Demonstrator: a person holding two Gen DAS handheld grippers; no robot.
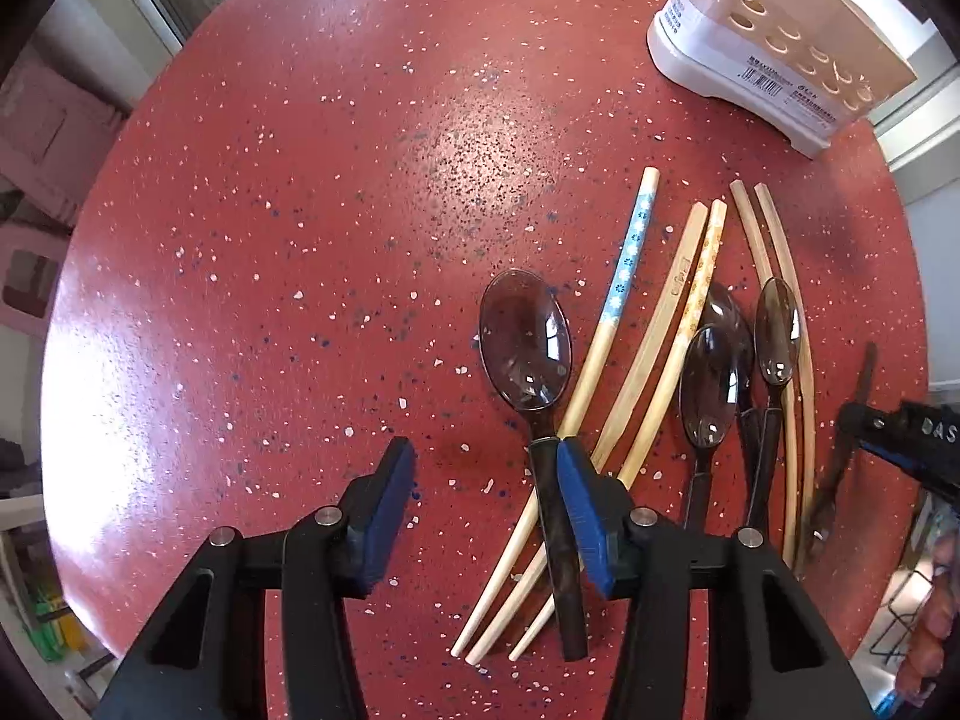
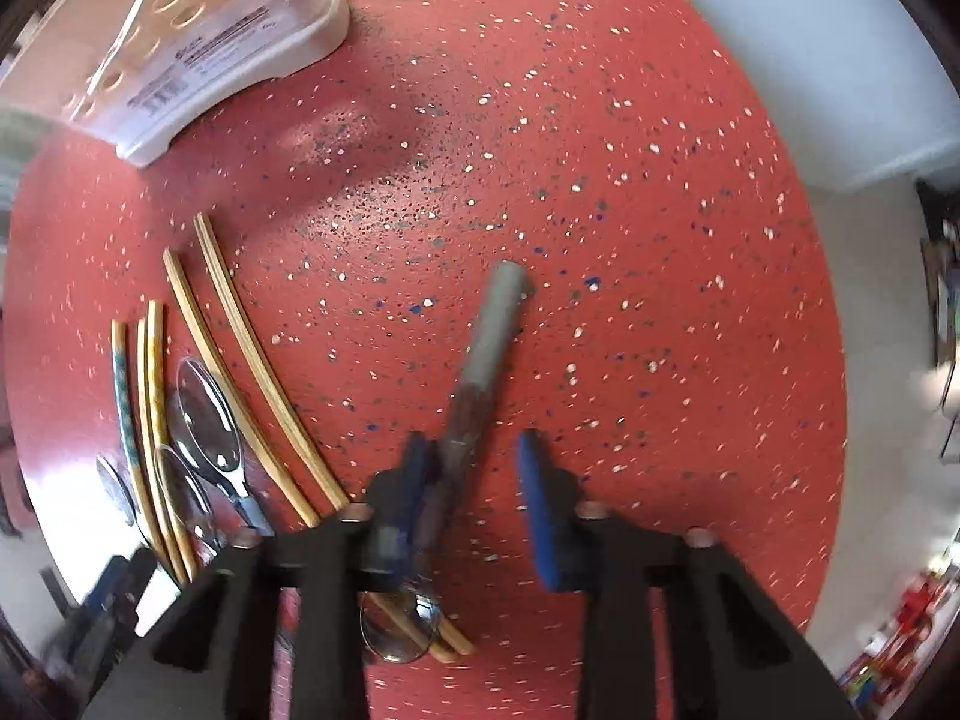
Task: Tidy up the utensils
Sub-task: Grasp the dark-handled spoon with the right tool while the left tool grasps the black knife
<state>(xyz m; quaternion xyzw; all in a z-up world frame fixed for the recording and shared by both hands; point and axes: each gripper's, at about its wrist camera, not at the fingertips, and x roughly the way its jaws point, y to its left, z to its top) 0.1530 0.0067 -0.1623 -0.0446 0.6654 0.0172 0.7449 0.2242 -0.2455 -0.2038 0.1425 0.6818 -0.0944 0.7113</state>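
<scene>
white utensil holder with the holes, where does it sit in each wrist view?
Left wrist: the utensil holder is top right, standing on the red table, beyond the chopsticks.
Right wrist: the utensil holder is top left, again beyond the chopsticks.
Shared landmark: the barcode label on the holder's base, also seen in the right wrist view.

Red speckled table (image 1: 300, 240) carries chopsticks (image 1: 690, 324), spoons (image 1: 525, 339), white holder (image 1: 774, 42).
</scene>
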